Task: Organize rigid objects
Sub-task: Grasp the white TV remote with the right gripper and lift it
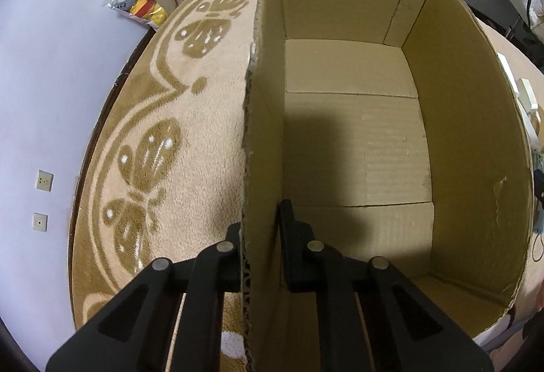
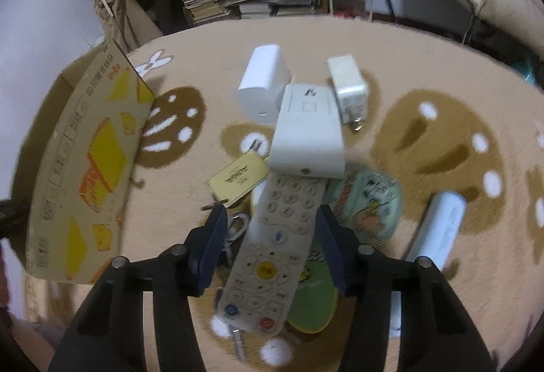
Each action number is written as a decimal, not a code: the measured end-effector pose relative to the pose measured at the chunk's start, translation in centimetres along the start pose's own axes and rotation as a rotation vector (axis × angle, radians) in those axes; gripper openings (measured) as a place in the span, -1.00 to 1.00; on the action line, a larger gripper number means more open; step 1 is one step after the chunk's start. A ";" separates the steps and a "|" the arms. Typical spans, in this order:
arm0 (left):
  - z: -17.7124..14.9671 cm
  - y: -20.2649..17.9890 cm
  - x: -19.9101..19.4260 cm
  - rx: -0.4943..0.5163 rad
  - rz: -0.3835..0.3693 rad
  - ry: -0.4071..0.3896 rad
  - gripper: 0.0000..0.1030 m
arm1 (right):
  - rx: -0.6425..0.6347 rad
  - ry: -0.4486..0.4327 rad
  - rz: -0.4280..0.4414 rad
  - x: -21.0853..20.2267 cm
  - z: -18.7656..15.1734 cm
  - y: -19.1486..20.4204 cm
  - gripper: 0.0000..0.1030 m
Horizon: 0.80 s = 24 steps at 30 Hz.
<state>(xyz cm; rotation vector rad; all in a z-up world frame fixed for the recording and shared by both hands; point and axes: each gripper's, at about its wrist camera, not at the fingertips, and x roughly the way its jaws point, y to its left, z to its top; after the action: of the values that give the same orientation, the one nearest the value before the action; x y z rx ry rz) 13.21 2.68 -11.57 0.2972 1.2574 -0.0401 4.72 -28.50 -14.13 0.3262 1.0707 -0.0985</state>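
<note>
Remote [image 2: 272, 246], one, lies between open right tongs [image 2: 270, 229]; left tongs [image 1: 260, 236] pinch box wall [image 1: 261, 168].

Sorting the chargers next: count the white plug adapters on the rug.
2. Larger adapter behind the remote; smaller pronged adapter to its right. Others may hide under the pile.

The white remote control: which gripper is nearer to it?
Right. The right gripper straddles the remote control, jaws open on either side. The left gripper is clamped on the cardboard box wall.

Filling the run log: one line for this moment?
left gripper: shut on box wall | right gripper: open over remote | box: empty
</note>
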 end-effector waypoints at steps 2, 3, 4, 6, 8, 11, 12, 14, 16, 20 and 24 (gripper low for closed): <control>0.0 0.0 0.0 0.004 0.004 -0.002 -0.80 | 0.035 0.016 0.019 0.2 -0.1 -0.5 0.12; 0.1 0.1 0.1 0.006 0.006 -0.003 -0.80 | 0.047 0.018 0.023 0.2 0.0 -0.7 0.12; 0.1 0.1 0.1 0.007 0.007 -0.003 -0.80 | 0.055 0.021 0.031 0.3 0.0 -0.8 0.12; 0.1 0.2 0.2 0.007 0.006 -0.003 -0.80 | 0.085 0.027 0.058 0.3 0.2 -1.2 0.12; 0.1 0.2 0.3 0.005 0.005 -0.003 -0.80 | 0.115 0.034 0.083 0.4 0.4 -1.7 0.12; 0.1 0.3 0.2 0.008 0.007 -0.005 -0.80 | 0.134 0.051 0.083 0.8 0.6 -1.9 0.12; 0.1 0.2 0.2 0.010 0.009 -0.005 -0.80 | 0.139 0.071 0.082 1.3 0.4 -2.0 0.12; 0.1 0.2 0.3 0.009 0.009 -0.005 -0.80 | 0.148 0.103 0.059 2.2 0.0 -1.9 0.12; 0.1 0.2 0.3 0.009 0.010 -0.005 -0.80 | 0.127 0.091 0.037 2.3 0.0 -1.4 0.10; 0.1 0.2 0.3 0.004 0.012 -0.005 -0.80 | 0.082 0.078 -0.011 2.3 0.1 -0.3 -0.05; 0.1 0.3 0.3 0.007 0.015 -0.006 -0.79 | 0.042 0.073 -0.070 2.6 0.1 0.7 -0.08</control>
<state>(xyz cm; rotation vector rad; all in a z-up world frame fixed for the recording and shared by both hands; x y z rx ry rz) 13.42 2.96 -11.82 0.3123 1.2488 -0.0327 6.17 -27.67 -16.20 0.3327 1.1542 -0.1728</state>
